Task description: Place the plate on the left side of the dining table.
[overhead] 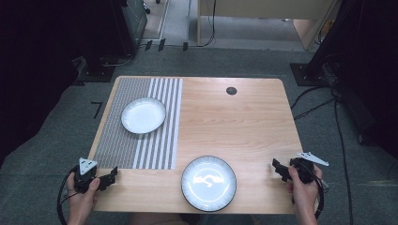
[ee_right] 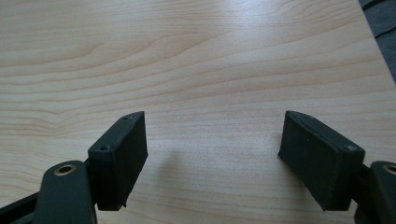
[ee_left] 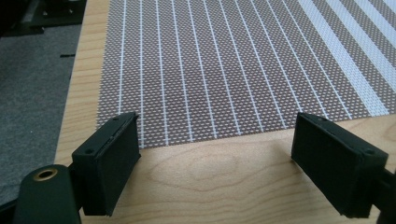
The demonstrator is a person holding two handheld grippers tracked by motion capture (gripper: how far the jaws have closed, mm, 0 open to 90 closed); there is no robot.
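As seen from the high view, the left gripper (overhead: 111, 177) sits at the table's (overhead: 253, 122) near-left corner, just short of the placemat's (overhead: 141, 136) near edge; right gripper (overhead: 277, 169) sits at the near-right edge. Near plate (overhead: 209, 183) lies btwn them, closer to the right gripper, bare wood either side. Far plate (overhead: 143, 115) rests on the mat, well ahead of the left gripper.

Left gripper view: jaws wide apart, nothing btwn them, mat edge just ahead, table edge w/ carpet off to one side.

Right gripper view: jaws wide apart, empty, open wood ahead, table edge at upper right.
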